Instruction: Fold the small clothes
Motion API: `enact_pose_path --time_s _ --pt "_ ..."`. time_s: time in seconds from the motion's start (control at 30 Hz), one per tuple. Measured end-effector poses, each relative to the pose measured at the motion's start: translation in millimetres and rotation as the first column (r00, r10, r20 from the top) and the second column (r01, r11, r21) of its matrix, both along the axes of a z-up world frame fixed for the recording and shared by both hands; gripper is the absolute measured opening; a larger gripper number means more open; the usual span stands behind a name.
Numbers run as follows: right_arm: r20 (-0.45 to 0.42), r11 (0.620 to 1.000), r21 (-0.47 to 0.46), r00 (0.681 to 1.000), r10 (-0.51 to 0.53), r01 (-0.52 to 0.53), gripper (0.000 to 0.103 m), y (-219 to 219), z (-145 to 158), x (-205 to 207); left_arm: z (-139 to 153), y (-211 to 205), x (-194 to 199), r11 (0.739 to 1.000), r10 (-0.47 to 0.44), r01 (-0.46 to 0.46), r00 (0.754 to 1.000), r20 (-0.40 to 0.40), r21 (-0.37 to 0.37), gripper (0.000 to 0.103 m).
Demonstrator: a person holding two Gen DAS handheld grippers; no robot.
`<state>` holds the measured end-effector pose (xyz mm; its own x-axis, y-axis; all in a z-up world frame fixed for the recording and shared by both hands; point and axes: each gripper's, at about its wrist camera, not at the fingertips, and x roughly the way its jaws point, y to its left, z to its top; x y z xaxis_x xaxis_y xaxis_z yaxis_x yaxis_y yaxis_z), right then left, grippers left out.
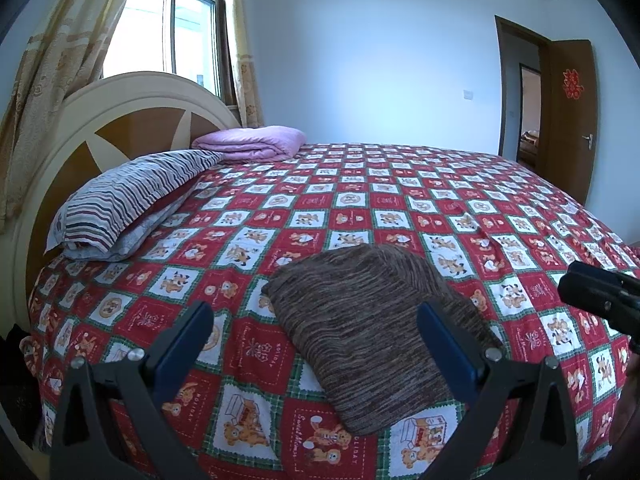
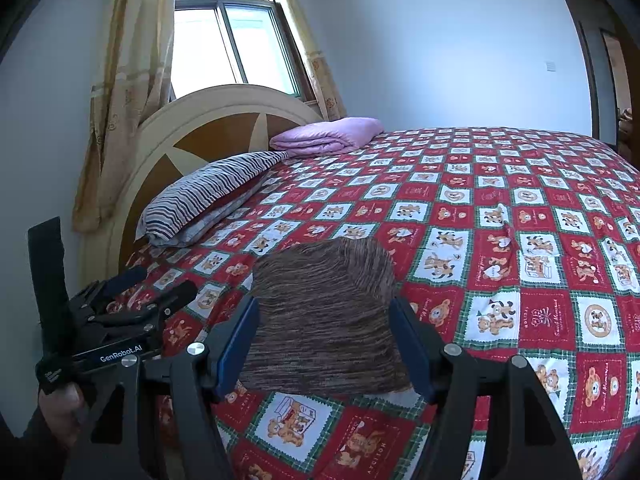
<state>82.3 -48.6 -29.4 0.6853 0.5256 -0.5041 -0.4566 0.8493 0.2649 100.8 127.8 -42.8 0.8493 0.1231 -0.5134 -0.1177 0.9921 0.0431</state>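
Note:
A folded brown striped garment [image 1: 372,332] lies flat on the red patchwork bedspread [image 1: 400,184] near the bed's front edge; it also shows in the right wrist view [image 2: 324,316]. My left gripper [image 1: 316,344] is open and empty, its blue pads [image 1: 184,344] spread above the garment's left part. My right gripper [image 2: 324,344] is open and empty, its pads [image 2: 236,348] astride the garment's near end without gripping it. The right gripper shows at the right edge of the left wrist view [image 1: 600,300]. The left gripper shows at the left of the right wrist view [image 2: 160,296].
A striped pillow [image 1: 128,204] and a folded purple blanket [image 1: 252,142] lie by the headboard [image 1: 132,120]. Window with curtains [image 1: 52,72] stands behind. An open brown door [image 1: 568,120] is at the far right. The bedspread [image 2: 520,200] stretches bare beyond the garment.

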Motion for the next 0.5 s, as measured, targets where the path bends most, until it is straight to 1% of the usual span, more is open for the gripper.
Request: enact_pose_path --time_s 0.17,0.33,0.5 --pt "0.016 1.0 0.008 1.0 -0.008 0.008 0.068 -1.2 3.0 -3.1 2.0 -0.4 -2.5 1.0 -0.005 0.004 1.0 0.01 0.023 0.103" --pt "0.03 0.999 0.027 0.999 -0.022 0.021 0.068 -6.1 8.2 -4.5 6.5 0.7 -3.4 1.0 -0.014 0.014 1.0 0.024 0.02 0.103" --pt "0.039 0.999 0.036 0.999 -0.027 0.026 0.068 -8.1 12.6 -5.7 8.8 1.3 -4.3 1.0 -0.006 0.005 1.0 0.031 0.022 0.103"
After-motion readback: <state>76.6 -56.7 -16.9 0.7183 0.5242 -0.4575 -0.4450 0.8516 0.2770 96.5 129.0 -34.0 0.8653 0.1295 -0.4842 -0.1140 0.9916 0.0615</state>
